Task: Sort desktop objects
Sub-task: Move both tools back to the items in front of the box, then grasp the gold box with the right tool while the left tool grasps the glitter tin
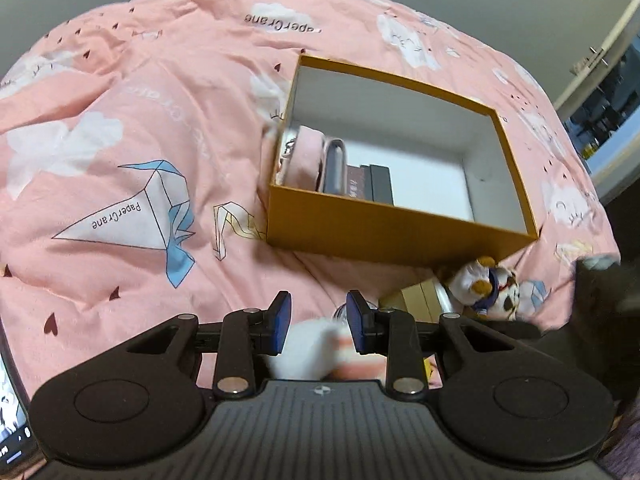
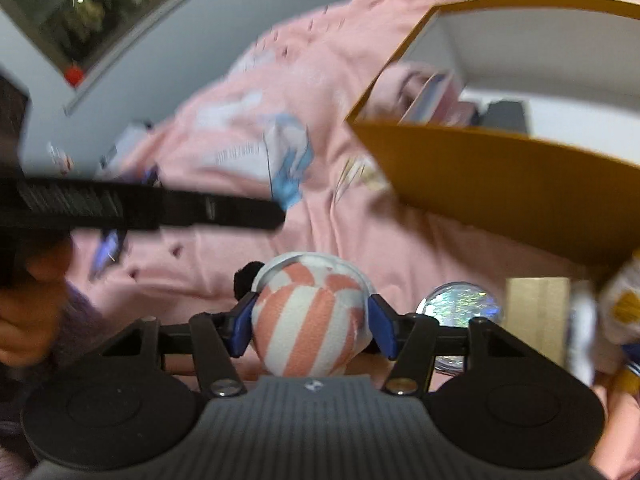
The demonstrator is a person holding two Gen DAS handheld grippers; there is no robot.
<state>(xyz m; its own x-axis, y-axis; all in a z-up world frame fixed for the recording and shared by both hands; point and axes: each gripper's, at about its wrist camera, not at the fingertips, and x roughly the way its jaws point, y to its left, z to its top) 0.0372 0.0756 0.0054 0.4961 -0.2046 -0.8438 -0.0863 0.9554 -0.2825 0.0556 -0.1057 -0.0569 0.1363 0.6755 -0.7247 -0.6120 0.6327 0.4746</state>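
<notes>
A: What does the right gripper [image 2: 310, 322] have?

B: It is clamped on a striped ball [image 2: 310, 320], pink and white, soft-looking. The blue pads [image 2: 242, 330] press its two sides, and the ball bulges between them.

A: And the left gripper [image 1: 319, 322]?

B: Its fingers stand apart, with nothing between the pads. In the left wrist view a blurred white and pink shape, which looks like the same ball, lies under them, below the gap and just in front of the gripper body.

A: Where is the box [image 1: 384, 232]?

B: On the pink quilt [image 1: 120, 120], beyond the left gripper and a little to the right. It is orange outside, white inside, open on top. Along its left inner wall stand a pink roll [image 1: 306, 156], a grey case [image 1: 334, 168] and two dark little boxes [image 1: 372, 182], close together; the right part of the floor is bare.

A: Anything near the box?

B: At its near right corner lies a plush dog [image 1: 490, 288], white with brown patches and a blue collar. Just left of the dog is a small tan carton [image 1: 416, 300]. In the right wrist view a shiny clear dome [image 2: 458, 300] sits between the ball and that carton, just beside the gripper's right finger.

A: What is the black bar on the left there?

B: The left gripper's side, blurred, with the person's hand [image 2: 28, 304] under it.
</notes>
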